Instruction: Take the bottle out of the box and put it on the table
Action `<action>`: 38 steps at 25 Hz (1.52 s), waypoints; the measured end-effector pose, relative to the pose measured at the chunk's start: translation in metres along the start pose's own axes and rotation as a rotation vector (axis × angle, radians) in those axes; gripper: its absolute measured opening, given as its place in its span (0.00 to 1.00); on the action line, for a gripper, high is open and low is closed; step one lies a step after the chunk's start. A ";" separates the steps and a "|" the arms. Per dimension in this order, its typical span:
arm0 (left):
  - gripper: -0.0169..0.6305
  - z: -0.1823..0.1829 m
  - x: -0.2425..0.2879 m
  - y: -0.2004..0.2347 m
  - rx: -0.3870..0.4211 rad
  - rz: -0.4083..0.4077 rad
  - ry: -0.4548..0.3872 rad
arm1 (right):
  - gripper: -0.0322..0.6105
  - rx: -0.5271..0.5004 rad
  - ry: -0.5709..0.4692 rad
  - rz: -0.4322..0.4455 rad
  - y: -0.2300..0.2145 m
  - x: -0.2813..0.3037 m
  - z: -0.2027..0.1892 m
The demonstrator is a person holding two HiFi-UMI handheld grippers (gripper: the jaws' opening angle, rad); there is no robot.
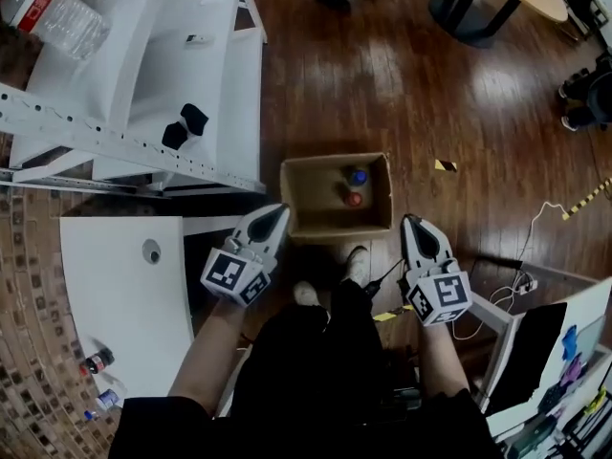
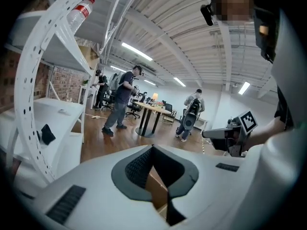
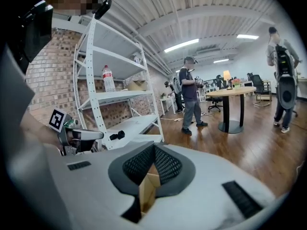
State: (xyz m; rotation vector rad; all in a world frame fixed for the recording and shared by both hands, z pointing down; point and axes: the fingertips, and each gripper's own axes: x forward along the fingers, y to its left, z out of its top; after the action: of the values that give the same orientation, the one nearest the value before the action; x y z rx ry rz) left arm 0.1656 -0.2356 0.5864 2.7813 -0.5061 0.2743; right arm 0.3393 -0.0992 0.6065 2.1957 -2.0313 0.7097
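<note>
Floorboards (image 1: 459, 113) carry the box (image 1: 306, 199) with two bottles (image 1: 354, 199) inside; my left tongs (image 1: 276, 215) and right tongs (image 1: 413, 224), both closed and empty, haven't lifted any.

A dark, glossy plank floor (image 1: 402, 84) runs below me. On my left a white metal shelving rack (image 3: 112, 95) with perforated uprights stands against a red brick wall (image 3: 53, 80), and a white worktop (image 1: 120, 295) sits just in front of the rack. Farther off is a round wooden table (image 3: 235, 92) on a dark pedestal, with office chairs (image 3: 259, 85) behind it and a small lamp (image 3: 226, 74) glowing there. Overhead, a white ribbed ceiling (image 2: 192, 32) carries long lit strip lights (image 3: 182, 45).
</note>
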 end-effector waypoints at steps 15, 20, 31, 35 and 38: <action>0.03 -0.213 0.112 0.053 0.144 -0.166 -0.109 | 0.06 -0.141 -0.182 0.031 -0.063 0.152 -0.143; 0.03 -0.289 0.139 0.075 0.170 -0.208 -0.181 | 0.06 -0.146 -0.266 0.038 -0.073 0.199 -0.196; 0.03 -0.352 0.176 0.063 0.214 -0.313 -0.156 | 0.06 -0.171 -0.327 0.007 -0.079 0.212 -0.219; 0.03 -0.393 0.199 0.053 0.293 -0.393 -0.042 | 0.06 -0.179 -0.285 -0.005 -0.094 0.212 -0.235; 0.03 -0.424 0.218 0.050 0.319 -0.435 0.050 | 0.06 -0.098 -0.273 -0.004 -0.111 0.208 -0.246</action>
State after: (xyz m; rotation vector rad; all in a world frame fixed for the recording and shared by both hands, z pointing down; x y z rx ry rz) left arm 0.2916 -0.2106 1.0484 3.0830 0.1767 0.3456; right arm 0.3803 -0.1914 0.9321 2.3483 -2.1264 0.3147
